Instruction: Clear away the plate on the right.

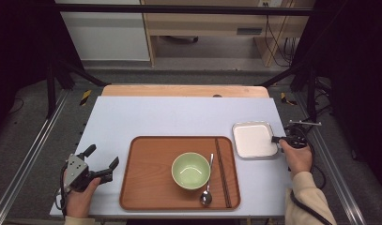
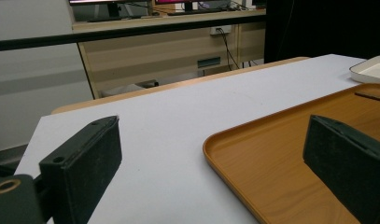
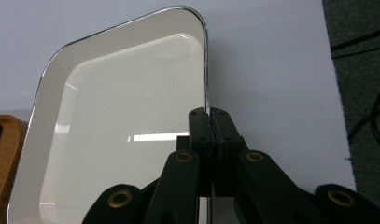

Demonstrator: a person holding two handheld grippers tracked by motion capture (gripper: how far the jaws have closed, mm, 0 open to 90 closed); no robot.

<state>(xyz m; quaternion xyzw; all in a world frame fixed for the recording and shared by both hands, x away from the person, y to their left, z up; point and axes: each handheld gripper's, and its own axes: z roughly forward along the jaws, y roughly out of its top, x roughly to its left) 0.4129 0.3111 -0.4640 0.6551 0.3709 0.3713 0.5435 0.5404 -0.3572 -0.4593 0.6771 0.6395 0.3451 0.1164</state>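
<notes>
A square white plate [image 1: 252, 139] lies on the white table just right of the brown tray [image 1: 146, 187]. My right gripper [image 1: 276, 139] is shut on the plate's right rim; in the right gripper view the jaws pinch the rim [image 3: 207, 114] of the plate [image 3: 127, 126]. The tray holds a green bowl [image 1: 191, 170], a metal spoon [image 1: 207, 192] and dark chopsticks [image 1: 223, 171]. My left gripper [image 1: 103, 159] stands open left of the tray with nothing in it. In the left gripper view its pads [image 2: 85, 163] straddle the tray's near corner [image 2: 234, 158].
The white tabletop [image 1: 179, 115] stretches bare behind the tray to a wooden back edge [image 1: 184, 90]. Metal rails and black frame posts [image 1: 50, 84] flank the table. Cables trail at the right side. A pale wooden desk [image 2: 178, 51] stands beyond.
</notes>
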